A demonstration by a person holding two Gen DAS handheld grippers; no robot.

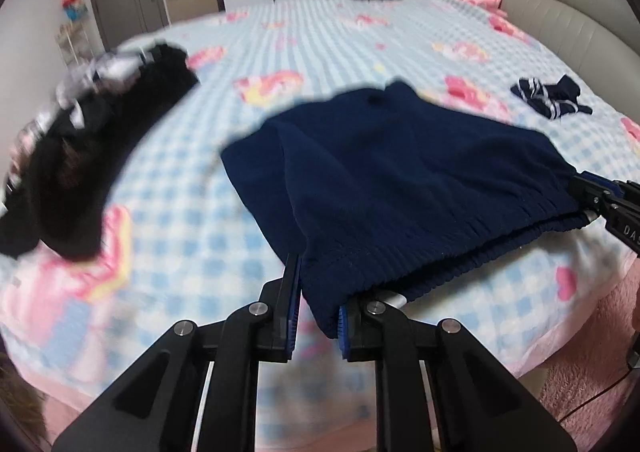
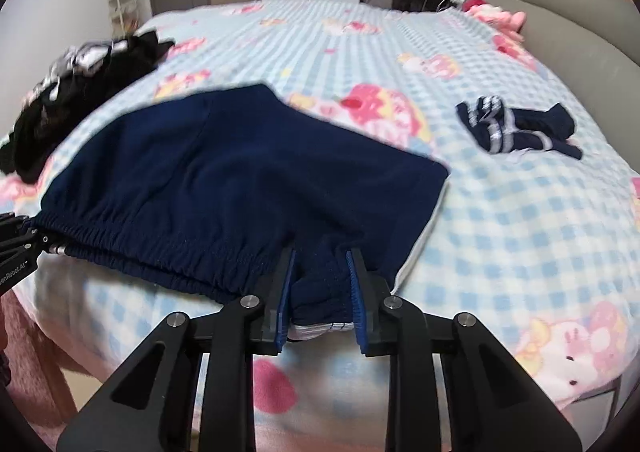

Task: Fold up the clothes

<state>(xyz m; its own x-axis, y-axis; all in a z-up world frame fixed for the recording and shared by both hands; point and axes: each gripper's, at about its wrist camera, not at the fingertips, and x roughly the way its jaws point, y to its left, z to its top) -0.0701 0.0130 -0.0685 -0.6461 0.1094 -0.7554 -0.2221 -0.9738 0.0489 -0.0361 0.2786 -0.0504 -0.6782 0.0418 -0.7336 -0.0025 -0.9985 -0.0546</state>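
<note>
A pair of navy blue shorts lies spread on the blue-checked bedspread, its elastic waistband towards me. My left gripper is shut on the waistband's left corner, with cloth pinched between the blue pads. My right gripper holds the right corner, the bunched band filling the gap between its fingers. Each gripper also shows at the edge of the other's view: the right gripper and the left gripper. The waistband runs fairly taut between them.
A heap of black and white clothes lies at the left of the bed. A small navy item with white stripes lies at the right. A grey padded headboard bounds the right side. The bed's near edge is just below the grippers.
</note>
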